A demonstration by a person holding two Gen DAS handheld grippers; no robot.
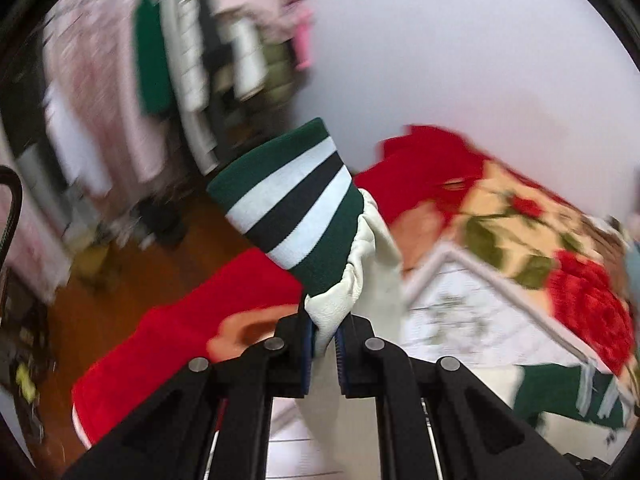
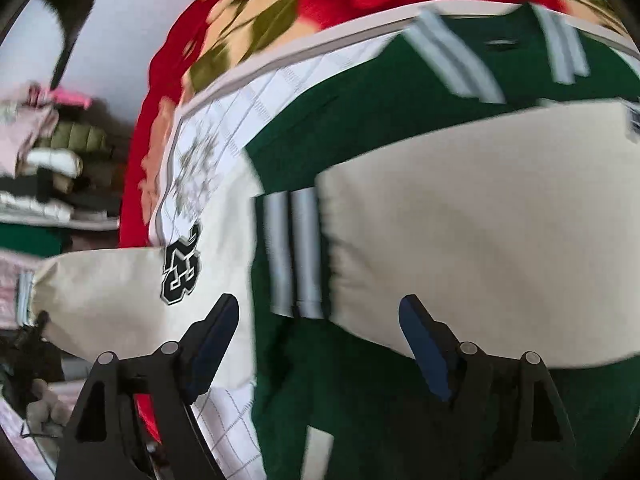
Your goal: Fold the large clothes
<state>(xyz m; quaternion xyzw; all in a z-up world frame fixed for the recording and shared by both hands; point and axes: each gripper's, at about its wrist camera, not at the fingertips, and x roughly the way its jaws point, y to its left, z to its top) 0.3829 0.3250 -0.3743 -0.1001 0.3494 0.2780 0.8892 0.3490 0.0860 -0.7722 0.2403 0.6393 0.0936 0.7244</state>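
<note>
Left fingers [image 1: 324, 354]: pinching the cream leather-look sleeve [image 1: 362, 280] just below its green, white and black striped knit cuff [image 1: 290, 204], clenched tight and carrying it lifted above the bed.
Right fingers [image 2: 320, 338]: standing spread wide, gripping nothing, hovering just above the jacket's body.
Green and cream varsity jacket [image 2: 400, 128]: lying spread on the white quilted bedspread [image 2: 208, 120], second cream sleeve with a black number patch [image 2: 182, 268] stretching off to the left.
Handling: likely bulky and fairly heavy, soft but thick, sleeve surface looking smooth and possibly slippery.
Hold: probably gripping safest at the ribbed cuff seam, hem or shoulder seams.
Beyond: red floral plush blanket [image 1: 520, 216] covering the bed's far side.
</note>
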